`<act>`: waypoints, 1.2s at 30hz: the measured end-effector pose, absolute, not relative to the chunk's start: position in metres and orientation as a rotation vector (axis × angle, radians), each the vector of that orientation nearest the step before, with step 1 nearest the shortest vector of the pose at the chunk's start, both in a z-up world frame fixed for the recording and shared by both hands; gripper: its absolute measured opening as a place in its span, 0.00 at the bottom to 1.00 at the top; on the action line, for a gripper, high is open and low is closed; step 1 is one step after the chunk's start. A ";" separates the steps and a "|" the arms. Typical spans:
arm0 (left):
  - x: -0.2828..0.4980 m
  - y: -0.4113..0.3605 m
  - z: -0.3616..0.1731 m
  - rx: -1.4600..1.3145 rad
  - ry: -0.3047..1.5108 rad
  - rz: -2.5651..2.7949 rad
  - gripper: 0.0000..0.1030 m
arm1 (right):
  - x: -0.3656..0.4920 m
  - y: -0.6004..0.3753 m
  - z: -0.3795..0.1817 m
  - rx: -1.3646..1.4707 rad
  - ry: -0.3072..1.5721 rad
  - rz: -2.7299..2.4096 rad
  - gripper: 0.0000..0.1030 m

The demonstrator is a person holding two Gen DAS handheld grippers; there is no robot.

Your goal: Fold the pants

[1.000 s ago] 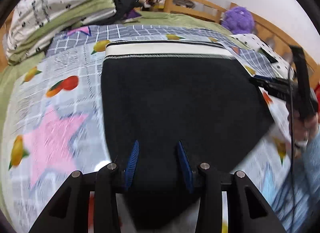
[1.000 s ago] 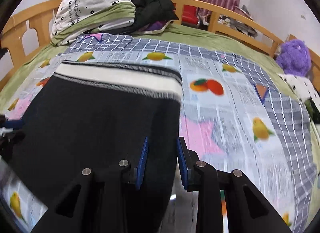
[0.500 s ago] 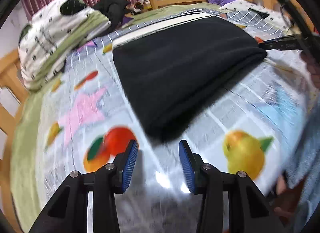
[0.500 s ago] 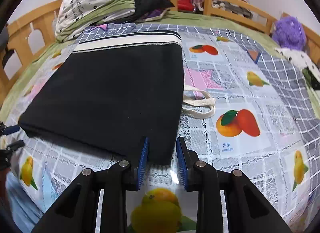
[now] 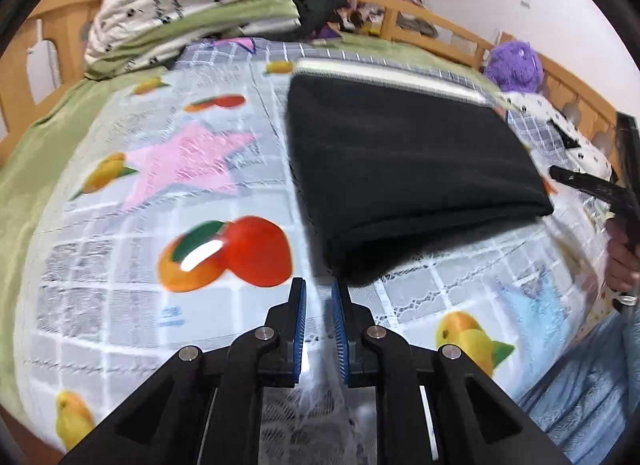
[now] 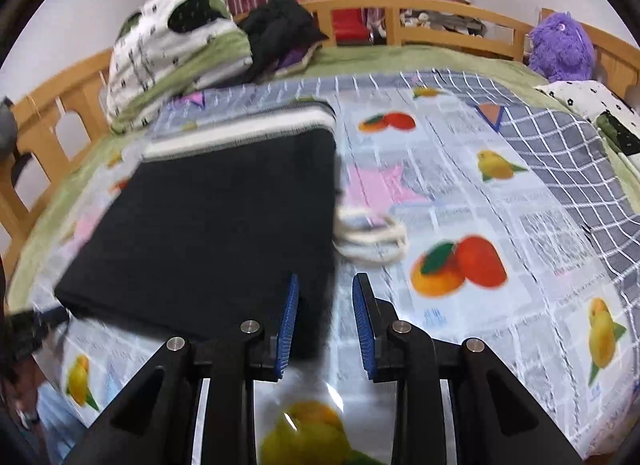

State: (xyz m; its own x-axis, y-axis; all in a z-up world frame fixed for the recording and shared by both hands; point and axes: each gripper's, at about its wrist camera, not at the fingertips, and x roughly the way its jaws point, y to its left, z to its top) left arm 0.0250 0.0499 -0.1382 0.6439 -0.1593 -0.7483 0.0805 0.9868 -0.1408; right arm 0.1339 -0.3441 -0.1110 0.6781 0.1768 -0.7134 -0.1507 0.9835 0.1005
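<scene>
Above the fruit-print sheet [image 5: 120, 305], both grippers angled down beside folded pants [image 5: 400, 169], jaws empty.

You see matt black cloth pants [image 5: 404, 169] with a ribbed white waistband [image 6: 240, 133], lying on a glossy fruit-printed sheet [image 5: 120, 297] that catches glare. The bed rail [image 6: 440, 21] looks like smooth varnished wood.

Black pants [image 5: 404, 169] with cream waistband, folded flat on fruit-print bedspread [image 5: 120, 225]
</scene>
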 end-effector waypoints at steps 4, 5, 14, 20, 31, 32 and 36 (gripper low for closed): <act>0.039 0.049 -0.108 -0.135 0.771 -0.163 0.25 | 0.150 -0.323 -0.109 0.038 0.772 0.246 0.27; 0.048 0.045 -0.103 -0.137 0.760 -0.177 0.25 | 0.151 -0.318 -0.109 0.035 0.765 0.256 0.27; 0.101 0.000 -0.140 -0.109 0.767 -0.182 0.27 | 0.139 -0.273 -0.135 -0.172 0.727 0.306 0.28; 0.073 -0.001 -0.142 -0.116 0.778 -0.164 0.27 | 0.138 -0.281 -0.137 -0.146 0.778 0.313 0.28; 0.054 -0.009 -0.123 -0.195 0.897 -0.106 0.31 | 0.109 -0.296 -0.120 -0.060 0.907 0.238 0.29; 0.051 -0.011 -0.119 -0.194 0.901 -0.098 0.31 | 0.103 -0.299 -0.113 -0.033 0.913 0.226 0.29; 0.031 -0.026 -0.089 -0.172 0.871 -0.066 0.38 | 0.075 -0.301 -0.081 -0.043 0.863 0.147 0.29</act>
State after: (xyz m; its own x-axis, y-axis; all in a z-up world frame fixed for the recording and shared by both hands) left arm 0.0305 -0.0258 -0.0887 0.6434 -0.1278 -0.7548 -0.0123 0.9841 -0.1772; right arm 0.0748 -0.3008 -0.0814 0.6404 0.1115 -0.7599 -0.1462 0.9890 0.0219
